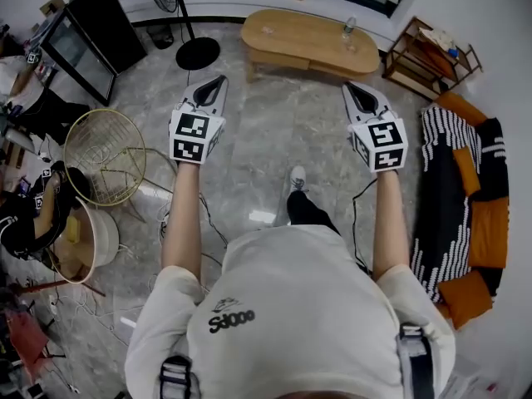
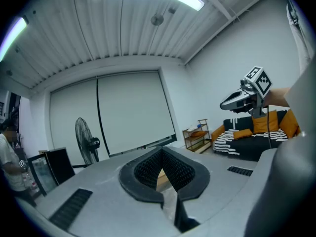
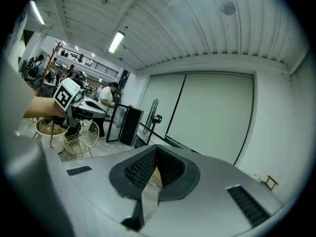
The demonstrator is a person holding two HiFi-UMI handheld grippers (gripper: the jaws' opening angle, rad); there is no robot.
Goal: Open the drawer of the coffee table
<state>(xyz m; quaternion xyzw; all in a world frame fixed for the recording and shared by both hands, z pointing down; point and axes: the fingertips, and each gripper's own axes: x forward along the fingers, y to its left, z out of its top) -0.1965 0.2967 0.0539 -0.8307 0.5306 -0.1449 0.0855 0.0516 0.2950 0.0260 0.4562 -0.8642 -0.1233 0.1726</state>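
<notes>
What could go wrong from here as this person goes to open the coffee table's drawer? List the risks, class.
The left claw and right claw are shut and apart from the coffee table; unless they open first, they may only bump the wood.
A bottle stands on the tabletop; a jerky pull could topple it.
Cables lie on the floor by the person's feet, so stepping forward might snag one.

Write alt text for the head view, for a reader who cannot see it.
A person holds two shut, empty tools, the left tool and the right tool, pointed toward a wooden coffee table some way ahead. A striped sofa stands at right.
</notes>
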